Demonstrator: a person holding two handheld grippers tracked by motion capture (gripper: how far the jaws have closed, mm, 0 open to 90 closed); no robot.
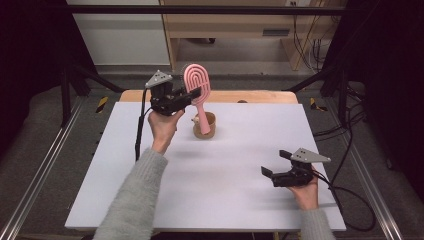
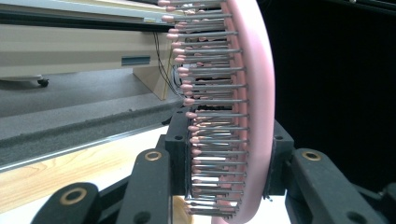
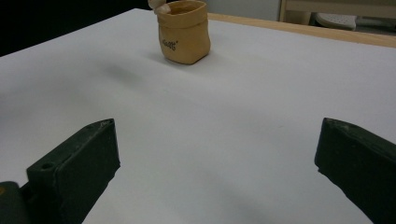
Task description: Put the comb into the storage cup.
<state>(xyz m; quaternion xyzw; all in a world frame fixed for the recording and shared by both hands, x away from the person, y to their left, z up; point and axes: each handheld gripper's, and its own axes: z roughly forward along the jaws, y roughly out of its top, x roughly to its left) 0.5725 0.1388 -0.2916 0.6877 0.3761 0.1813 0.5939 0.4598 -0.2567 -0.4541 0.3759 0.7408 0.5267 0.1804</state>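
Brush [image 1: 195, 86] stood nearly upright in the air over the far part of the table [image 1: 235, 195], its long axis close to vertical, the oval pink head on top and the thin handle pointing down toward the pot [image 1: 204, 125]. The handle's lower end hung just above or at the pot's rim; which of the two could not be told. In the left gripper view the brush [image 2: 243, 116] showed edge-on, its pink-tipped bristles pointing to that view's left.

The left gripper [image 1: 196, 93] was clamped on the brush at the lower part of the head, one jaw against the bristles and the other against the smooth back. The left hand [image 1: 163, 125] was raised off the table, the forearm in a grey sleeve reaching forward from the near edge.

The right gripper [image 1: 276, 163] sat low over the near right of the table, its jaws spread wide with nothing between them, aimed toward the left and the middle. The right hand [image 1: 305, 192] rested near the front edge. In the right gripper view the pot [image 3: 183, 31], a tan sack-shaped cup, stood well ahead, with bare white surface between.

The pot stood well in from the table's far edge. Wide open surface lay in the middle and along the near side, and the two grippers were well apart.
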